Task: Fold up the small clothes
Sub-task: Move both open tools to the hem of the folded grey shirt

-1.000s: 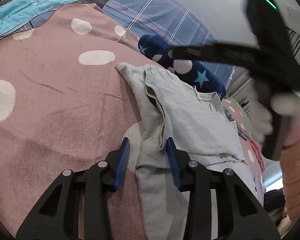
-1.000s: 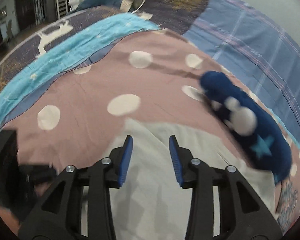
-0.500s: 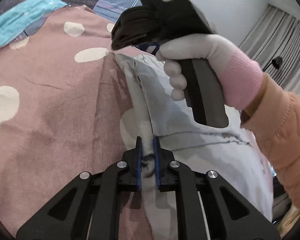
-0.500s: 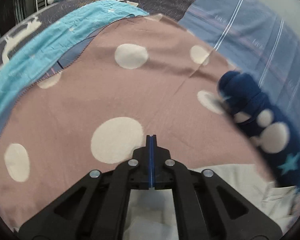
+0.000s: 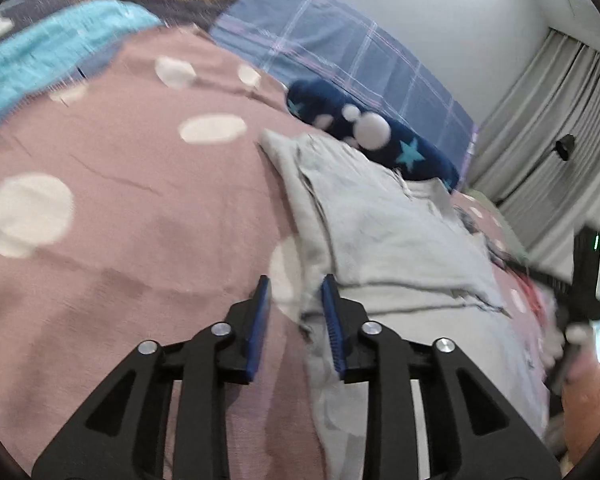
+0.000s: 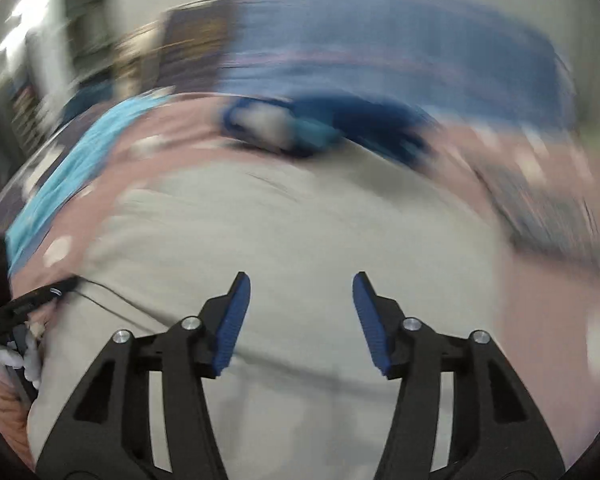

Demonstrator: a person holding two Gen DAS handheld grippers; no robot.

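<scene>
A pale grey garment lies partly folded on the pink spotted bedspread. My left gripper hovers at the garment's near left edge. Its jaws are opening, and a bit of the cloth edge lies loose between them, untouched by the pads. In the left wrist view my right gripper shows at the far right, held by a gloved hand. The right wrist view is blurred by motion. There my right gripper hangs over the grey garment, jaws opening with nothing between them. The left gripper shows at that view's left edge.
A dark blue plush item with stars and white dots lies just beyond the garment, also seen as the blue plush. A blue checked quilt and a turquoise cloth lie further back. Curtains hang at the right.
Half a second ago both grippers were shut, the left on the garment's edge. Now both have let go, and the right gripper has swung from the far corner to the right side.
</scene>
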